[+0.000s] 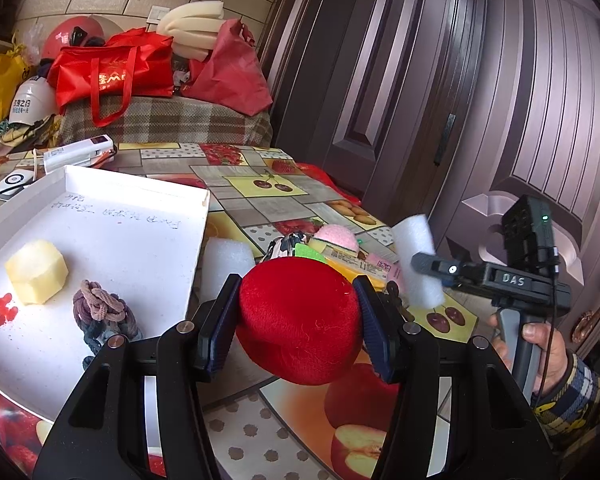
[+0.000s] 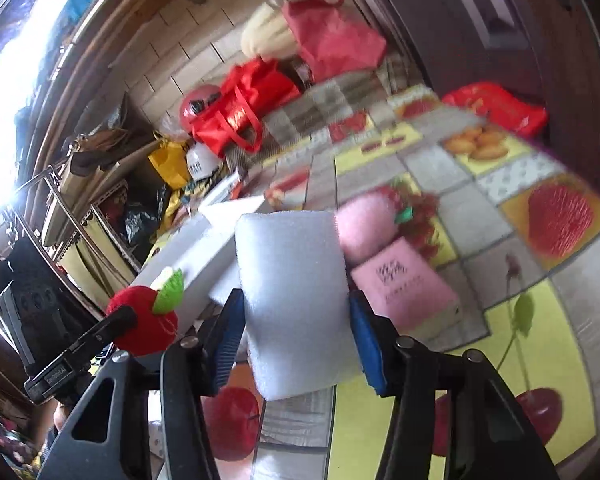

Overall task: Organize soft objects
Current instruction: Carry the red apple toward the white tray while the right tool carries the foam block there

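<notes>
My left gripper [image 1: 298, 312] is shut on a red plush apple [image 1: 300, 320] and holds it above the table, just right of the white tray [image 1: 140, 240]. The tray holds a yellow sponge block [image 1: 36, 278] and a bundle of hair ties [image 1: 100, 312]. My right gripper [image 2: 296, 312] is shut on a white foam block [image 2: 296, 300], lifted over the table; it also shows in the left wrist view [image 1: 416, 266]. The red apple with a green leaf shows in the right wrist view [image 2: 148, 322]. A pile of soft items [image 1: 336, 248] lies behind the apple.
A second white foam block [image 1: 224, 264] lies by the tray's right edge. A pink plush [image 2: 364, 228] and a pink packet [image 2: 404, 288] lie on the fruit-patterned tablecloth [image 2: 500, 208]. Red bags [image 1: 116, 72] and helmets sit at the back. A dark door [image 1: 500, 100] stands right.
</notes>
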### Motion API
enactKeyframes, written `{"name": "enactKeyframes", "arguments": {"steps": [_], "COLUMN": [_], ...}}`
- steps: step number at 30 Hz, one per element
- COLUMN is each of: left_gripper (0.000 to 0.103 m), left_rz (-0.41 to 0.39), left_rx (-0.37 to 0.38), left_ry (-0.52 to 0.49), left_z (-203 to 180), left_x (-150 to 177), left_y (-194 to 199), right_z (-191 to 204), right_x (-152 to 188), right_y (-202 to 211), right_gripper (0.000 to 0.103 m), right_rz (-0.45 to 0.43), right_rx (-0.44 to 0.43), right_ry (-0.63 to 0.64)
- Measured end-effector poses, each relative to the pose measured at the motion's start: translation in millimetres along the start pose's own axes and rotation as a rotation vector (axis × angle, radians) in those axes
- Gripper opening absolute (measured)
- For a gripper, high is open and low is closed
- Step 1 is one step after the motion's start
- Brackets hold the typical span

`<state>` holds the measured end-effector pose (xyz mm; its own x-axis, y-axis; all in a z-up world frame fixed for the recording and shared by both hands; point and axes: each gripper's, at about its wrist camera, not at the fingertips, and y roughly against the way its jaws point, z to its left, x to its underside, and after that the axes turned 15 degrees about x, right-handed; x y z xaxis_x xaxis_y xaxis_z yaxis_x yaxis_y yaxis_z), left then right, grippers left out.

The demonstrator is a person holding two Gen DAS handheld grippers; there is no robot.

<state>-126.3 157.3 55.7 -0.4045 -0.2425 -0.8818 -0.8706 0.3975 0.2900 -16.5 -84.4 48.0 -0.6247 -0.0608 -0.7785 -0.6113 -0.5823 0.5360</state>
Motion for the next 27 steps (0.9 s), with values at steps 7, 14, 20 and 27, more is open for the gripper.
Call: {"name": "enactKeyframes", "arguments": {"steps": [7,14,20,27], "left_gripper": [0.056,0.056,0.056,0.056], "left_rz": [-0.028,-0.067,-0.118,-0.204], "left_rx": [-0.048,-0.138,-0.219,-0.372], "left_ry": [-0.016,-0.066,-0.126,-0.135], "left_z": [-1,-1,0,17], "left_x": [-1,-1,-3,-9], "left_y": [4,12,25,45], "right_z": [24,50,73,96], "right_x": [1,2,5,7], "right_y": [7,-3,-12,-23], "right_gripper": [0.052,0.052,0.052,0.052], "right_rz": [-0.104,-0.126,-0.121,-0.164], "right_rx": [-0.010,-0.019,-0.028,-0.004], "right_ry": [0.046,0.113,0.177,0.233]}}
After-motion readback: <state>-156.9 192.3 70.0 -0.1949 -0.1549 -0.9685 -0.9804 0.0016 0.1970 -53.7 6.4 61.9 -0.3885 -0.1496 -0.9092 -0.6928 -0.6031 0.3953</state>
